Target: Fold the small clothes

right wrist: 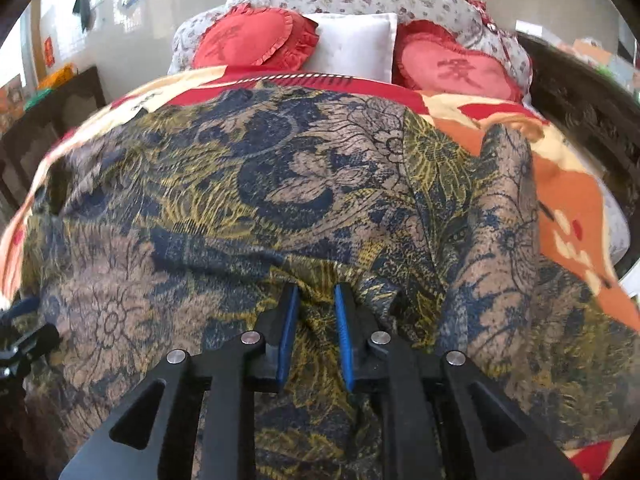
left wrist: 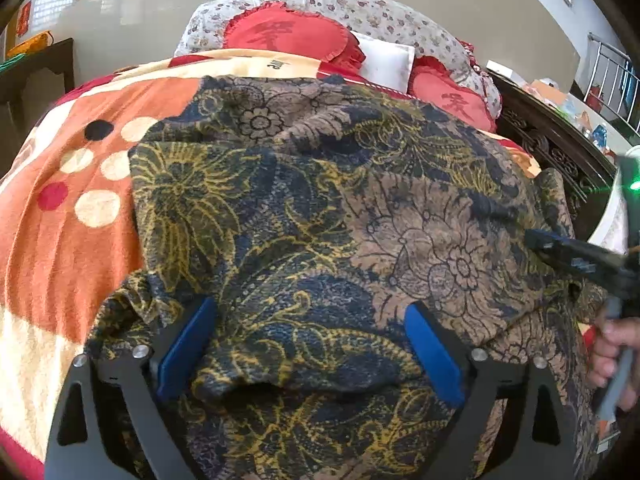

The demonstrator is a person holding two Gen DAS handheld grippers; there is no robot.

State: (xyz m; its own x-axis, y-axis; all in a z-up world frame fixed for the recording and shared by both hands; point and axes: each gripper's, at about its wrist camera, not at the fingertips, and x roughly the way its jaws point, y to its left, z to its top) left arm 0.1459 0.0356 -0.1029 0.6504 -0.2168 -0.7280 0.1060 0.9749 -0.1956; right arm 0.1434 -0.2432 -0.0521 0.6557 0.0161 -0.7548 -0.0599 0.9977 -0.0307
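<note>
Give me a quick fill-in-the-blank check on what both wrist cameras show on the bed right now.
1. The left gripper has its blue-padded jaws spread ____ over the dark floral-print garment.
2. The right gripper has its jaws drawn ____ together, with a fold of the garment between them.
3. The garment lies on an orange, cream and red ____.
4. Between the two red heart-shaped cushions sits a ____ square pillow.

Missing words: wide; close; blanket; white
</note>
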